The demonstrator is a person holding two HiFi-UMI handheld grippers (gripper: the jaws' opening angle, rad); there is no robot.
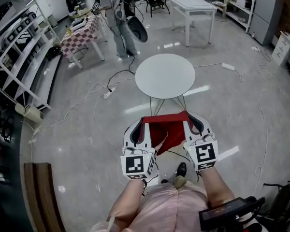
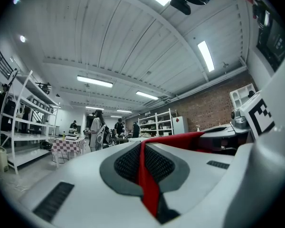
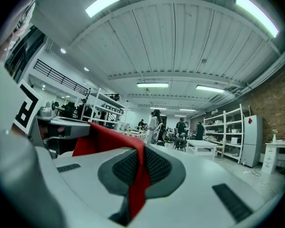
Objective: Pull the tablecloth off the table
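Above the glossy grey floor (image 1: 82,129), apart from the round white bench (image 1: 165,75), the red tablecloth (image 1: 167,128) spans side to side, pinched in the closed left tongs (image 1: 139,128) and right tongs (image 1: 192,124).

Lower folds of red tablecloth (image 1: 166,127) hidden behind left gripper (image 1: 139,125), right gripper (image 1: 193,122) — far person (image 1: 117,18) head cut by top edge.

1 red tablecloth (image 1: 166,129). 2 grippers: left gripper (image 1: 143,128), right gripper (image 1: 188,125). 1 round white table (image 1: 165,76). 1 rectangular white table (image 1: 191,4). 1 checkered-cloth table (image 1: 79,38). 2 power strips: near power strip (image 1: 109,94), far power strip (image 1: 228,66). 2 bystanders (image 1: 115,18).
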